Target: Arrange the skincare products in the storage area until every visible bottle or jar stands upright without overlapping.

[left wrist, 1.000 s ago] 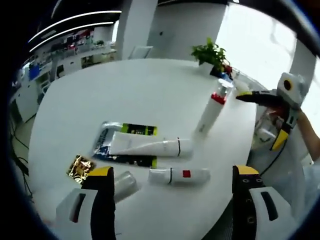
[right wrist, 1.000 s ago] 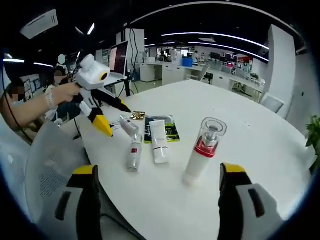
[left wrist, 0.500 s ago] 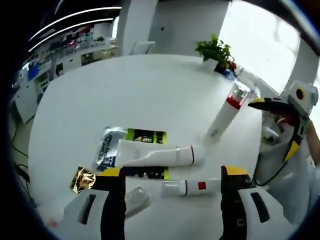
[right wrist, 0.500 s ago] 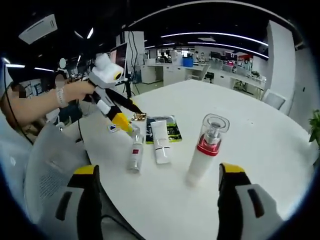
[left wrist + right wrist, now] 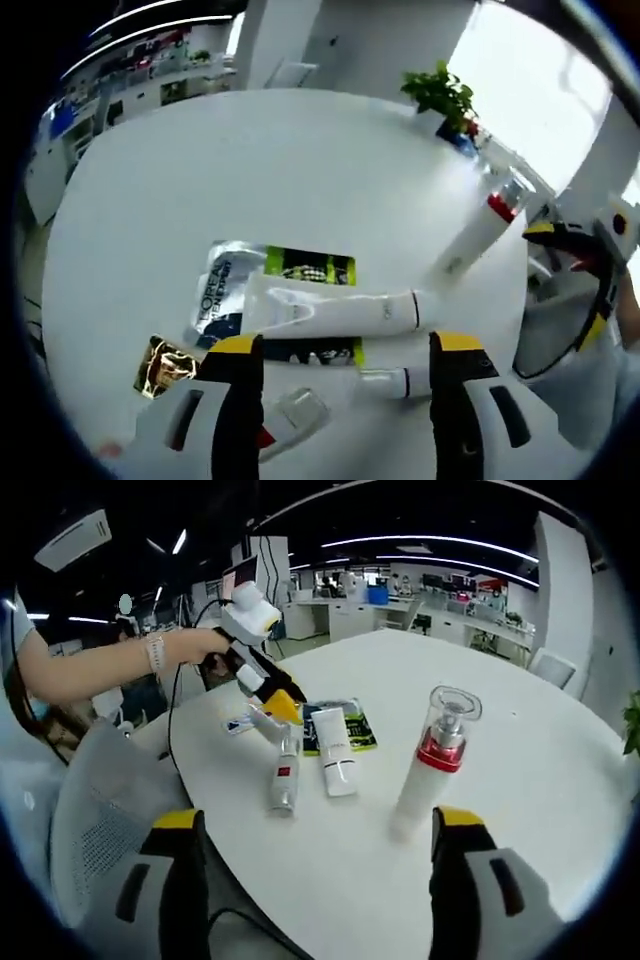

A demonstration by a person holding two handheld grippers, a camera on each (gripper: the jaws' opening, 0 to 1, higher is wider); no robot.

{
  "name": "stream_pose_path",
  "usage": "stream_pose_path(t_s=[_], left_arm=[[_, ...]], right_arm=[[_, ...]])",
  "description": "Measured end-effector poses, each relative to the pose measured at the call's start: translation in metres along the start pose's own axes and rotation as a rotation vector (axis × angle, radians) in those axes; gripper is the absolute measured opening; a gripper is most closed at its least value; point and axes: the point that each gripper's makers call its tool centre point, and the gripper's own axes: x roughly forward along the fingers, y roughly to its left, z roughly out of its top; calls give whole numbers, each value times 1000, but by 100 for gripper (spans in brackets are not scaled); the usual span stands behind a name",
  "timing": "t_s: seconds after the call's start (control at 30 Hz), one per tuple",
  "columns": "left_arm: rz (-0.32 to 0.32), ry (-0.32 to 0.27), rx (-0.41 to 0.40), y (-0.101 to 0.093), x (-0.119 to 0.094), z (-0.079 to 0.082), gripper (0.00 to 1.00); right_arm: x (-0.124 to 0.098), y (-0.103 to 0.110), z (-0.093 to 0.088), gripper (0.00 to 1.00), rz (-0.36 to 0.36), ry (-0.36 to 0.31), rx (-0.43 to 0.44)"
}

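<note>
Presently: left tool [image 5: 340, 375] spread over lying bottle [image 5: 330, 400], right tool [image 5: 315, 855] spread by upright pump [image 5: 432, 765]; best gripped mid-body, squarely, then stood on bare bench [image 5: 250, 170].

White round table [image 5: 250, 160] carries: flat sachet pack [image 5: 262, 290], white tube [image 5: 330, 308] lying across it, gold sachet [image 5: 160, 365], small bottle [image 5: 284, 780] lying flat, pump bottle [image 5: 432, 765] upright, potted plant [image 5: 440, 97] at far edge.
</note>
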Motion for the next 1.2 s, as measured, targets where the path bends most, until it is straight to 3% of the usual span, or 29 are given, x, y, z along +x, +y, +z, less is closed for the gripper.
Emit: stream_pose_path(t_s=[0.1, 0.37, 0.47, 0.8, 1.2], left_arm=[[17, -4, -12, 8, 4, 2, 62], [71, -4, -21, 27, 12, 9, 46], [89, -12, -38, 33, 15, 11, 43], [100, -9, -58, 45, 24, 13, 35], [60, -13, -43, 40, 25, 16, 32]], right_arm=[[4, 8, -2, 91, 28, 9, 0], [12, 14, 0, 88, 39, 23, -1], [15, 18, 0, 83, 56, 28, -5], [30, 22, 6, 78, 70, 70, -56], [67, 14, 29, 59, 54, 97, -113]])
